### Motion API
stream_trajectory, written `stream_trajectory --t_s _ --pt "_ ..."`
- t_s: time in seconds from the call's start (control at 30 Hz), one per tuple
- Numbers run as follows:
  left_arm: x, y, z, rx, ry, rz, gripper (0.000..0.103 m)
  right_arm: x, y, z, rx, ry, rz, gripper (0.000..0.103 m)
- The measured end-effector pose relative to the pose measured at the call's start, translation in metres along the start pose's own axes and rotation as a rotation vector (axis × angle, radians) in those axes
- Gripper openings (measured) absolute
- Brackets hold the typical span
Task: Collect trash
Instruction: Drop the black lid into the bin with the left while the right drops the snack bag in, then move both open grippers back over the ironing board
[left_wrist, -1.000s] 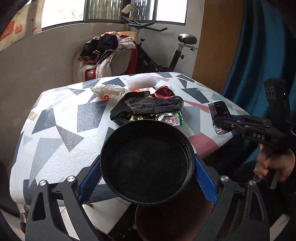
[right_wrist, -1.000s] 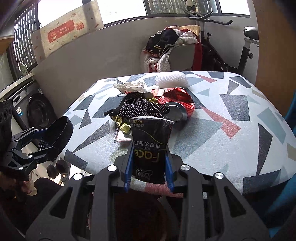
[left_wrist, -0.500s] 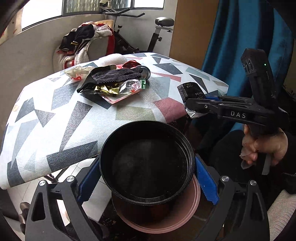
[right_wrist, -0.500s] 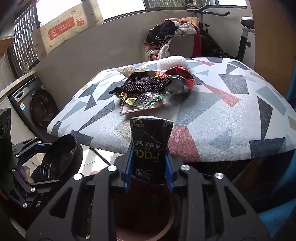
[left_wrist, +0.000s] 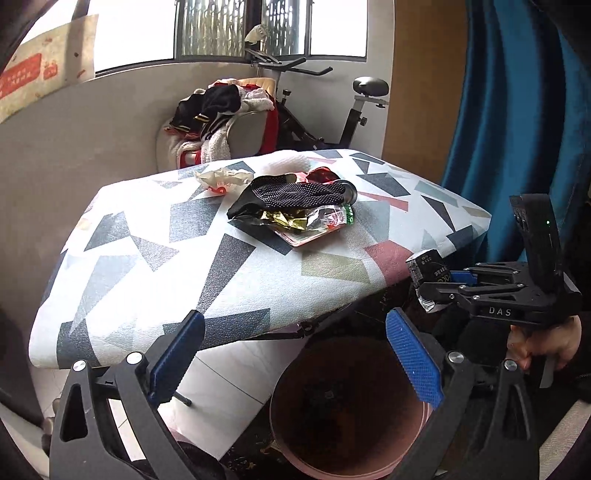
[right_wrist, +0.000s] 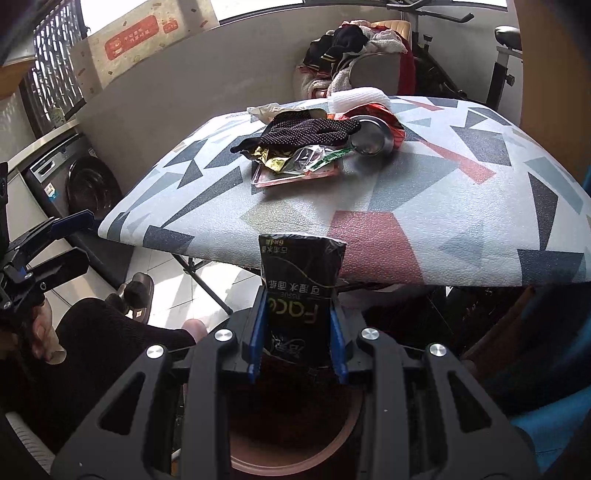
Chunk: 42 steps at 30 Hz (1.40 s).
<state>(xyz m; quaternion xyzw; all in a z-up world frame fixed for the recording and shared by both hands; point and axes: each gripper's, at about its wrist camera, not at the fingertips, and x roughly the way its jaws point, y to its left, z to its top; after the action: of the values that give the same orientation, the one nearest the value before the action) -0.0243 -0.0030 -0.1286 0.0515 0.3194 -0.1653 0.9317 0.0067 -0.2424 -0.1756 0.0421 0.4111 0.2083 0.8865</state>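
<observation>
My left gripper (left_wrist: 293, 321) hangs over a pinkish-brown bin (left_wrist: 424, 411) below the table's near edge. Its jaws are opening, with nothing between the blue pads. The inside of the bin is dark and I cannot make out what lies there. My right gripper (right_wrist: 298, 295) is shut on a black tissue pack (right_wrist: 301, 273), held upright above the same bin (right_wrist: 351, 417). The pack (left_wrist: 428, 267) also shows at the right of the left wrist view. On the patterned table (left_wrist: 147, 266) lie a black dotted glove (left_wrist: 291, 194), gold and clear wrappers (left_wrist: 295, 221) and crumpled paper (left_wrist: 221, 177).
A metal cup (right_wrist: 369, 138) and red foil (right_wrist: 384, 110) sit behind the glove. A chair heaped with clothes (left_wrist: 221, 110) and an exercise bike (left_wrist: 354, 110) stand beyond the table. A washing machine (right_wrist: 74, 177) is at the left, a blue curtain (left_wrist: 509, 129) at the right.
The black bowl that was between the left jaws is gone and the jaws stand wider. Both grippers drew back from the table to above the bin; the right one sank with the pack.
</observation>
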Motion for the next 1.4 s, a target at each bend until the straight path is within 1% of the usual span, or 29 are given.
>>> stream_trajectory --t_s 0.07,0.13,0.33,0.47,0.6,0.73,0.77,0.8,0.83,0.87,0.9,0.93,1.0,1.2,1.4 --pt "-0.003 0.009 -0.002 -0.016 -0.019 0.041 0.096 0.005 0.003 -0.002 -0.016 0.017 0.002 0.032" --pt "-0.003 0.016 -0.006 -0.032 -0.024 0.067 0.096 0.009 0.007 -0.004 -0.034 0.036 0.002 0.032" --pt "-0.001 0.028 -0.020 -0.078 -0.020 0.095 0.096 0.024 0.022 -0.010 -0.104 0.102 -0.013 0.033" --pt "0.003 0.032 -0.024 -0.100 -0.013 0.126 0.096 0.032 0.031 -0.014 -0.151 0.132 -0.019 0.033" --pt "0.007 0.035 -0.026 -0.115 0.004 0.140 0.096 0.037 0.036 -0.016 -0.170 0.154 -0.025 0.035" --pt "0.012 0.033 -0.026 -0.110 0.021 0.148 0.096 0.041 0.038 -0.018 -0.183 0.171 -0.038 0.037" --pt "0.013 0.032 -0.026 -0.108 0.023 0.147 0.096 0.042 0.038 -0.018 -0.185 0.177 -0.043 0.041" --pt "0.014 0.032 -0.026 -0.106 0.026 0.147 0.096 0.043 0.038 -0.018 -0.188 0.181 -0.048 0.051" --pt "0.015 0.032 -0.026 -0.104 0.029 0.149 0.096 0.044 0.039 -0.018 -0.191 0.183 -0.057 0.057" --pt "0.015 0.031 -0.027 -0.104 0.032 0.149 0.096 0.044 0.039 -0.019 -0.192 0.183 -0.068 0.070" --pt "0.016 0.032 -0.027 -0.106 0.034 0.149 0.096 0.044 0.039 -0.018 -0.192 0.182 -0.076 0.080" --pt "0.016 0.032 -0.027 -0.108 0.035 0.150 0.096 0.044 0.038 -0.018 -0.190 0.179 -0.083 0.084" --pt "0.016 0.033 -0.027 -0.114 0.036 0.152 0.096 0.044 0.036 -0.018 -0.180 0.178 -0.096 0.094" --pt "0.016 0.036 -0.028 -0.124 0.039 0.157 0.096 0.042 0.029 -0.014 -0.151 0.168 -0.112 0.097" --pt "0.017 0.036 -0.027 -0.121 0.041 0.159 0.096 0.033 0.024 -0.007 -0.123 0.116 -0.109 0.097"
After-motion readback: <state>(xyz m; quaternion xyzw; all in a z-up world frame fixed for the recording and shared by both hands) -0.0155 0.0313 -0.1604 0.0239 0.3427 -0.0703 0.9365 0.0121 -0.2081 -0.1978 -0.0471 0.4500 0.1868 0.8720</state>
